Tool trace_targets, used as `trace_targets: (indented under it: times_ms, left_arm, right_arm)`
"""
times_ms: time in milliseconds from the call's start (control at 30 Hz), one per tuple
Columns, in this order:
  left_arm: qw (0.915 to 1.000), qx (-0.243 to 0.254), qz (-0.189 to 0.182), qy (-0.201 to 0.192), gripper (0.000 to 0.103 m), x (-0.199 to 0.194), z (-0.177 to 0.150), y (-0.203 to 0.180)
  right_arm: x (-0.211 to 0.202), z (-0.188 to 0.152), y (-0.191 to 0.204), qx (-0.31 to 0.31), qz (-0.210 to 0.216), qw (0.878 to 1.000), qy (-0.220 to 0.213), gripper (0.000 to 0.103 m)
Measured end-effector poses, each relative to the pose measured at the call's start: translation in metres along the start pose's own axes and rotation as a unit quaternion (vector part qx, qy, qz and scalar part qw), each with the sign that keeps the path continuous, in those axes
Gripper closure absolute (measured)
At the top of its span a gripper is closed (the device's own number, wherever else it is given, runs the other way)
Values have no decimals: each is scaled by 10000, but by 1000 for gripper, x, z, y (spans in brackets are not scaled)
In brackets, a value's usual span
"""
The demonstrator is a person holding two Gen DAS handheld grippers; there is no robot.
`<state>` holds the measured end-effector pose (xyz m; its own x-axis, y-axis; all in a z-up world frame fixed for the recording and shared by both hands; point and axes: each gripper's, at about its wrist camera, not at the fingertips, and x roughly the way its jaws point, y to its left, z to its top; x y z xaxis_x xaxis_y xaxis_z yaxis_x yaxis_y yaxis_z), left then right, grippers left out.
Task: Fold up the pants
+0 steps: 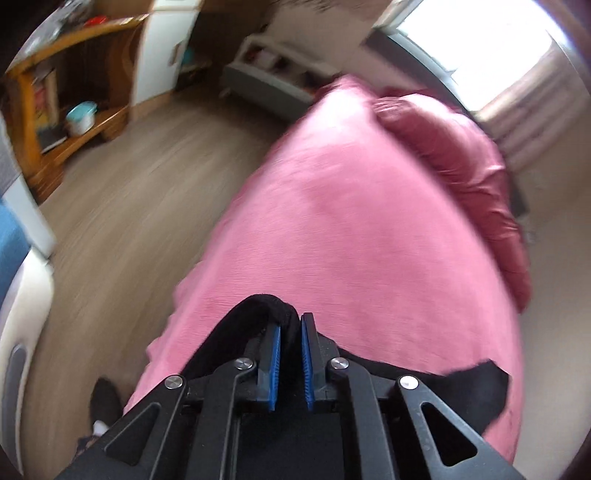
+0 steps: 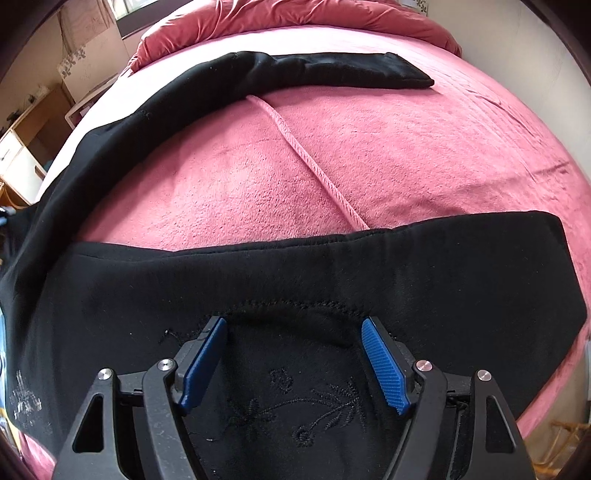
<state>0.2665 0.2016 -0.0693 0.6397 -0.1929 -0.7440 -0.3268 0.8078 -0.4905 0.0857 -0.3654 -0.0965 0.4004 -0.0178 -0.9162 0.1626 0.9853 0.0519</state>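
Black pants [image 2: 258, 277] lie on a pink bed cover [image 2: 406, 147]. One leg [image 2: 332, 70] stretches to the far side near the pillows; the waist part with stitched flowers [image 2: 295, 410] lies under my right gripper [image 2: 293, 332], which is open just above it. My left gripper [image 1: 291, 325] is shut on a fold of the black pants fabric [image 1: 273, 304] and holds it above the bed cover [image 1: 351, 221]. Another part of the pants [image 1: 476, 384] shows at the lower right of the left wrist view.
Dark pink pillows [image 2: 295, 14] lie at the head of the bed, also in the left wrist view [image 1: 461, 166]. A wooden floor [image 1: 129, 221], wooden shelves [image 1: 66, 92] and a bright window [image 1: 480, 44] lie beyond the bed. A wall [image 2: 535, 66] borders the bed's right side.
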Motion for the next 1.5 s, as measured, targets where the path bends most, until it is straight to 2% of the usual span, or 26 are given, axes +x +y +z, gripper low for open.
trace_targets:
  times_ms: [33, 67, 133, 200, 300, 433, 567, 700, 800, 1000, 1067, 1133, 1200, 1267, 1367, 1500]
  left_arm:
    - [9990, 222, -377, -109, 93, -19, -9, -10]
    - [9975, 374, -579, -178, 93, -30, -15, -18]
    - [9898, 835, -1114, -286, 94, -66, -41, -35]
    - [9796, 1169, -1616, -227, 94, -96, -71, -46]
    - [9648, 1627, -2062, -132, 95, -133, -119, -52]
    - [9533, 1899, -2343, 156, 95, -163, -173, -44]
    - [9504, 1846, -2464, 439, 95, -177, -204, -21]
    - [9553, 1623, -2384, 650, 95, -175, -223, -5]
    - [9572, 1559, -2335, 705, 95, -172, -225, 1]
    - [9563, 1502, -2409, 701, 95, -181, -230, 8]
    - [9561, 1500, -2409, 727, 95, -181, -230, 10]
    - [9573, 1464, -2375, 755, 95, -180, -229, 11]
    - [9593, 1390, -2342, 745, 95, -180, -225, 14]
    - [9642, 1325, -2194, 678, 95, -178, -212, 18]
    - [9765, 1182, -1744, 453, 95, -170, -170, 22]
    - [9885, 964, -1164, 42, 95, -155, -106, 21]
  right_arm:
    - [-1, 1, -1, 23, 16, 10000, -7, 27]
    - [-1, 2, -2, 51, 48, 10000, -17, 27]
    - [-4, 5, -3, 109, 135, 9998, -47, 27]
    - [-7, 10, -3, 181, 275, 9994, -113, 27]
    - [-14, 21, -1, 251, 609, 9976, -211, 27]
    - [-19, 39, 10, 306, 1310, 9907, -194, 31]
    - [-22, 61, 34, 241, 1966, 9801, -136, 43]
    - [-18, 89, 58, 314, 2458, 9688, -83, 46]
    - [-12, 116, 76, 408, 2632, 9638, -61, 46]
    - [13, 178, 98, 772, 2509, 9649, 2, 47]
    - [30, 199, 105, 852, 2315, 9690, 133, 48]
    - [44, 213, 110, 841, 2080, 9742, 238, 57]
    - [55, 223, 113, 805, 1860, 9788, 300, 94]
    - [55, 229, 115, 720, 1889, 9789, 279, 95]
    - [37, 235, 118, 503, 2003, 9784, 10, 95]
    - [4, 237, 108, 660, 2496, 9655, -346, 95]
